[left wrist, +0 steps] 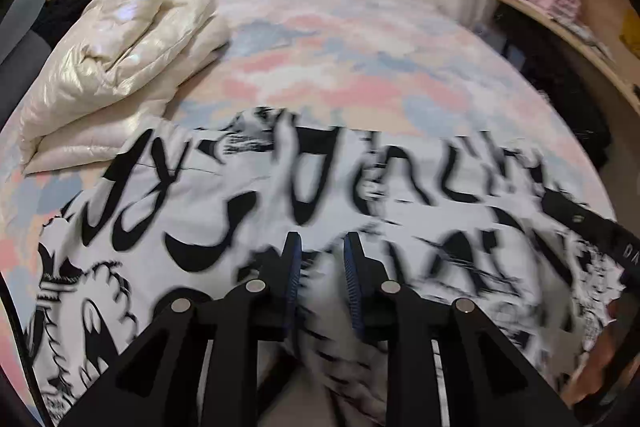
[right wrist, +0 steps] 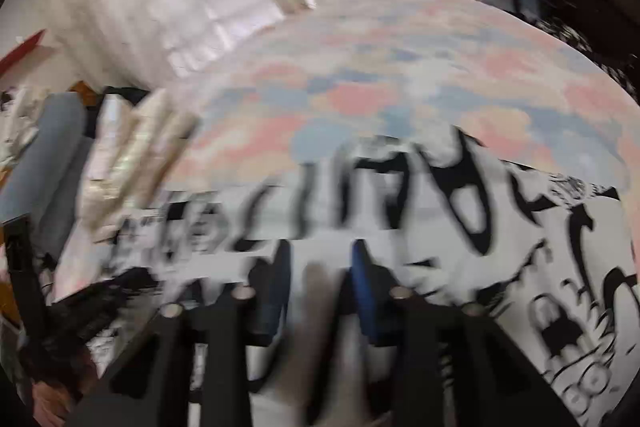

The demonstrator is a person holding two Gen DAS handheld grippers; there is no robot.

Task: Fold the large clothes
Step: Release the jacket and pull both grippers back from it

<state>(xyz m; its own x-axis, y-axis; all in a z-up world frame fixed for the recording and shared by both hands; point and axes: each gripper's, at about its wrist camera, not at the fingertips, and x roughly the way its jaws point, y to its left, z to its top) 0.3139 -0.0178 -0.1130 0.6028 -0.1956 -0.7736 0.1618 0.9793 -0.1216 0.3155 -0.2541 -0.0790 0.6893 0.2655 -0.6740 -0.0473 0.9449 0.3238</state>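
While both views blur, the left gripper [left wrist: 320,247] and right gripper [right wrist: 320,255], each part-open around bunched printed garment [left wrist: 224,195], apparently hold it for folding on the bed [left wrist: 360,67].

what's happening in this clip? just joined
A person is folding a large white garment with black graphic print on a bed with a pastel patterned cover. The left hand-held gripper and the right hand-held gripper each have a bunch of the fabric between their fingers; both views are motion-blurred, so the garment seems to be mid-move. A folded cream puffer jacket lies on the bed's far left.
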